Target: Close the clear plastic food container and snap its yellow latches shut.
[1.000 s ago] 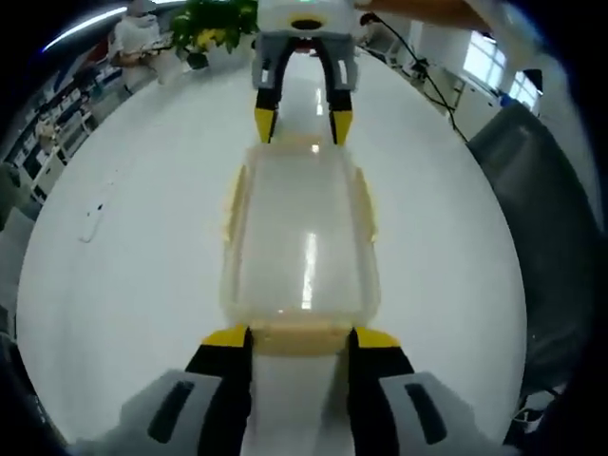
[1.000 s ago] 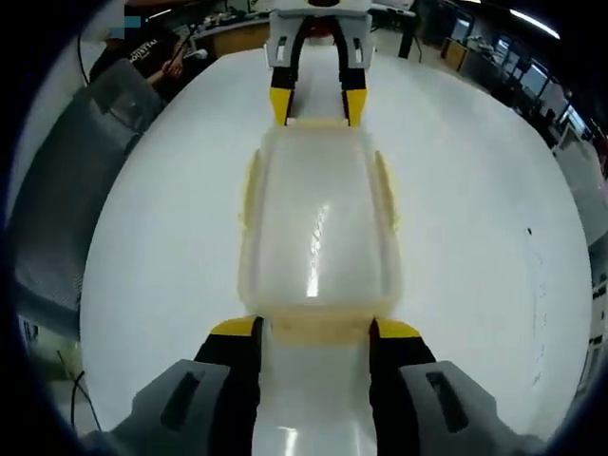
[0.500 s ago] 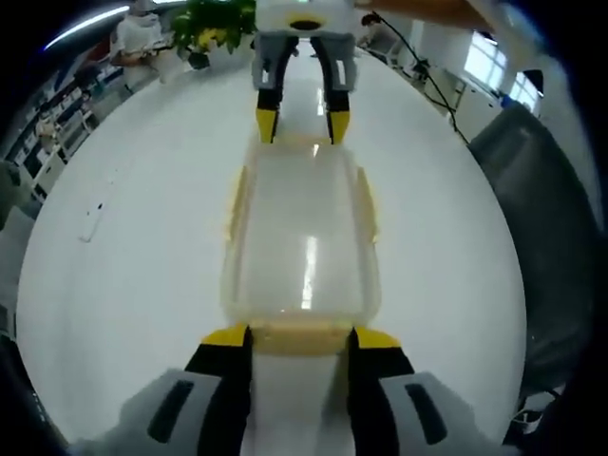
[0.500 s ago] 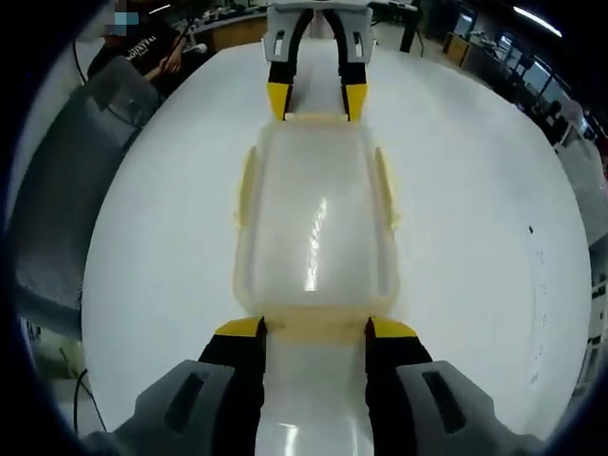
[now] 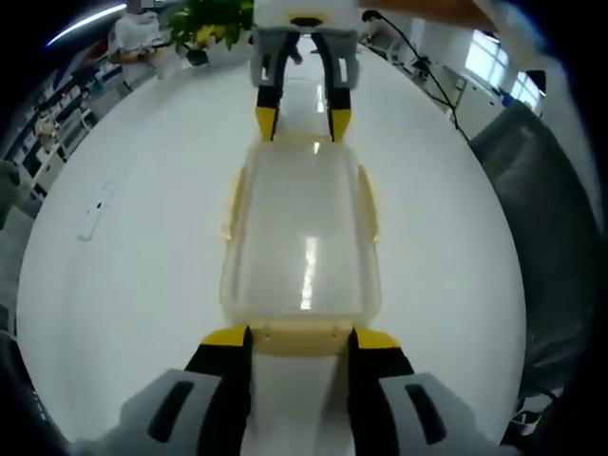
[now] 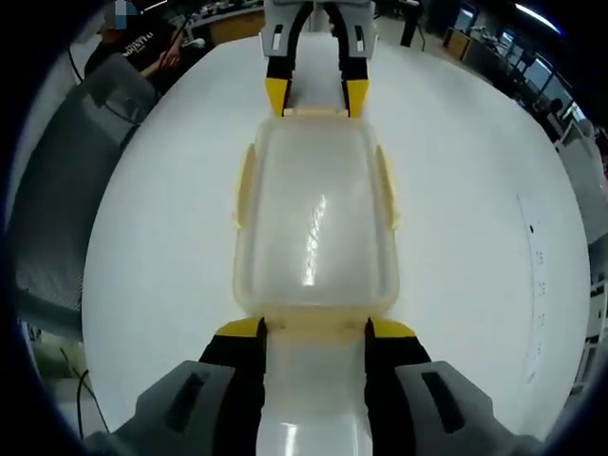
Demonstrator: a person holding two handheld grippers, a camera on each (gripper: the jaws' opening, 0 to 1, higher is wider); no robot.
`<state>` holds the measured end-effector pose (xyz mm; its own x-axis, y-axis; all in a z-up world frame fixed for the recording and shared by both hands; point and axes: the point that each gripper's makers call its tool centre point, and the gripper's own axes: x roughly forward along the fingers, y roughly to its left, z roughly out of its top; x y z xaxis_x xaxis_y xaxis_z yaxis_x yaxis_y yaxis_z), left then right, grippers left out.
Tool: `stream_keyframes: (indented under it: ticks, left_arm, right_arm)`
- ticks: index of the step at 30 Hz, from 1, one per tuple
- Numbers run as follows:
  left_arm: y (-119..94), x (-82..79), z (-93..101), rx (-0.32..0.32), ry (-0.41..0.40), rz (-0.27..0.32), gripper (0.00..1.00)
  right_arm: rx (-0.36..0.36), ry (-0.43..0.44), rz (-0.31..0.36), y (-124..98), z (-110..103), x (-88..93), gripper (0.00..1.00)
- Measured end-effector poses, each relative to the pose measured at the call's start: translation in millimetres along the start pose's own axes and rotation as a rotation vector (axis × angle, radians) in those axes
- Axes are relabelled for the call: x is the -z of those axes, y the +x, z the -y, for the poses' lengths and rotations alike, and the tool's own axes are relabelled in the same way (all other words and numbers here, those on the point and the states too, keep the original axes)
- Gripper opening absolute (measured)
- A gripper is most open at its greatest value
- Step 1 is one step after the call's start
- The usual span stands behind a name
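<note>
On white table (image 5: 123, 285), unlabelled container (image 5: 302, 242)

Over the last second the lid of your clear food container (image 6: 313, 228) has gone from bulging and raised at the end far from your right tool (image 6: 313, 332) to lying flatter and squarer on its base. That far end now sits closer to your left tool (image 6: 313, 95). In the left gripper view, the near yellow latch (image 5: 296, 334) now shows its clips more plainly between your left tool's jaws.
</note>
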<state>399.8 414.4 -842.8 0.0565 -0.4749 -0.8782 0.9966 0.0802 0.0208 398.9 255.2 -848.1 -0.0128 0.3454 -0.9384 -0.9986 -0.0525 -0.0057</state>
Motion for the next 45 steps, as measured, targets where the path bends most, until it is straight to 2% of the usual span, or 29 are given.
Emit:
stream_keyframes:
  ticks: [3,6,10,14,21,32,38,45]
  left_arm:
    - [0,-0.6,1.6,-0.004,-0.014,-0.004,0.34]
    - [1,-0.8,4.9,-0.01,-0.031,-0.043,0.34]
    - [-2,-2.0,18.1,0.024,-0.055,-0.066,0.33]
    - [-13,-7.0,20.1,0.012,-0.047,-0.055,0.33]
    - [-40,-28.5,24.5,-0.042,-0.034,-0.026,0.33]
    - [-70,-48.8,51.6,-0.059,-0.07,-0.015,0.33]
    - [-81,-57.9,62.1,-0.072,-0.074,-0.029,0.33]
    - [-87,-74.9,68.6,-0.09,-0.068,-0.019,0.33]
  right_arm:
    - [0.004,-0.004,-0.005,0,-1,-0.1,0.37]
    - [0.015,-0.018,-0.009,0,-3,-0.4,0.37]
    - [-0.01,-0.021,-0.001,-6,-12,-0.8,0.37]
    - [0.002,-0.023,0.026,-25,-17,-7.3,0.37]
    - [0.034,-0.04,0.047,-54,-20,-12.9,0.36]
    - [0.034,-0.079,0.061,-88,-45,-22.8,0.36]
    - [0.041,-0.095,0.072,-102,-55,-26.1,0.36]
    - [0.056,-0.106,0.075,-119,-62,-18.9,0.36]
